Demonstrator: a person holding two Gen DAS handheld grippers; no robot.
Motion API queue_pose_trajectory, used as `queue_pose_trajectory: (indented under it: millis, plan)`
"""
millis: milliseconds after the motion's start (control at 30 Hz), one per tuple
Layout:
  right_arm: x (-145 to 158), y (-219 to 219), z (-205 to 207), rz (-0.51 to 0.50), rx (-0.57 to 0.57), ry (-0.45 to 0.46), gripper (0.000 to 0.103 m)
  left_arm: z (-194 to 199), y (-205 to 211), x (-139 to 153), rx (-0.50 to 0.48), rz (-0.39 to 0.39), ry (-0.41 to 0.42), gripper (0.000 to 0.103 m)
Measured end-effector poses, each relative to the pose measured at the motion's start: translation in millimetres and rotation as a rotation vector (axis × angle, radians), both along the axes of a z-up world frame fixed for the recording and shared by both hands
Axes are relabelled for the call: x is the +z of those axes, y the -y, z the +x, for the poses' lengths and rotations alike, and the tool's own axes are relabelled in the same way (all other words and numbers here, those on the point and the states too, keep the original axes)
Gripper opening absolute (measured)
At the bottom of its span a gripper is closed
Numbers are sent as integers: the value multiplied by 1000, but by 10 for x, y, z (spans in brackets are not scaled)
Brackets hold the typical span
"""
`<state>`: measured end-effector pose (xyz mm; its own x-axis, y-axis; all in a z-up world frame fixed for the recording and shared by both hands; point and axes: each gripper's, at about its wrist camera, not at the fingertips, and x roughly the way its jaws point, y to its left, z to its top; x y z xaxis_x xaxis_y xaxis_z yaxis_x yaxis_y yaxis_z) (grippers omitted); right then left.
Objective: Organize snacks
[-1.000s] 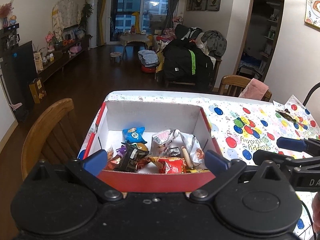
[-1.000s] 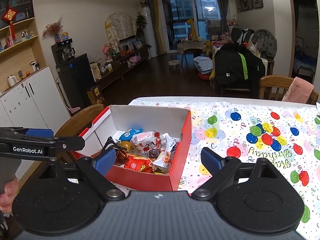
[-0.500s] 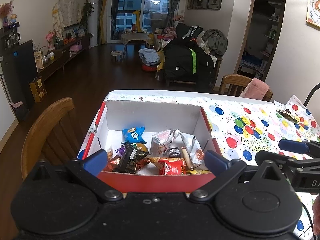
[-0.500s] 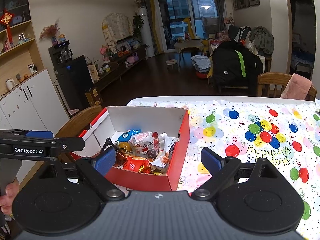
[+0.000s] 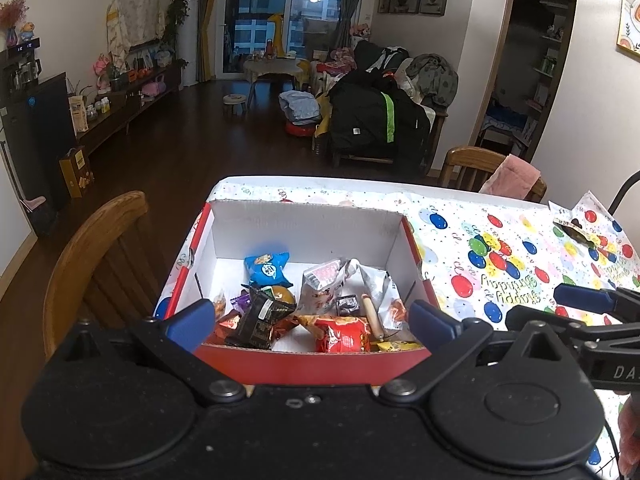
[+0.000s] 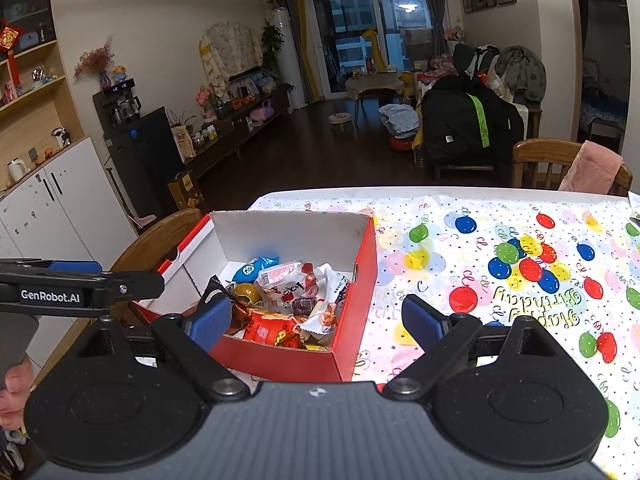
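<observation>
A red cardboard box (image 5: pixel 316 364) (image 6: pixel 356 276) with a white inside stands at the table's left end. It holds several snack packets: a blue one (image 5: pixel 266 268), a red one (image 5: pixel 344 334), a black one (image 5: pixel 262 320) and white wrappers (image 5: pixel 324 284). My left gripper (image 5: pixel 310 320) hovers open just in front of the box's near wall, nothing between its fingers. My right gripper (image 6: pixel 316 320) is open too, above the box's near right corner, and holds nothing. Each gripper shows at the edge of the other's view.
A balloon-print cloth (image 6: pixel 500 272) covers the table to the right of the box. A crumpled dark wrapper (image 5: pixel 576 234) lies at the far right. Wooden chairs stand at the left (image 5: pixel 100 248) and beyond the table (image 6: pixel 552 160), the far one draped with a pink cloth.
Both views have shifted only slightly; the right gripper has drifted a little lower and nearer the box. Both grippers stay open and the snacks lie unmoved.
</observation>
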<state>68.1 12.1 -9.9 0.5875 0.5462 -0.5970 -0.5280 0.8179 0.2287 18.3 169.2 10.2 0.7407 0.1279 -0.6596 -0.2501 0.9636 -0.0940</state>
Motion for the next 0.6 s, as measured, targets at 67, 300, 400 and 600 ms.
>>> queue_pose_trajectory:
  millis: [67,300,400,600]
  plan:
    - [5,-6,2,-3,-1,-3,93,1,1,25,2,2,1,103]
    - [67,-60,61,-17,-4,-29,93,6,3,64,2,2,2,103]
    - [87,-75,76,-17,-7,-31,93,5,15,79,1,0,2,103]
    - [116,-117,76,-11,-4,-24,93,-10,39,106,0,2,7,103]
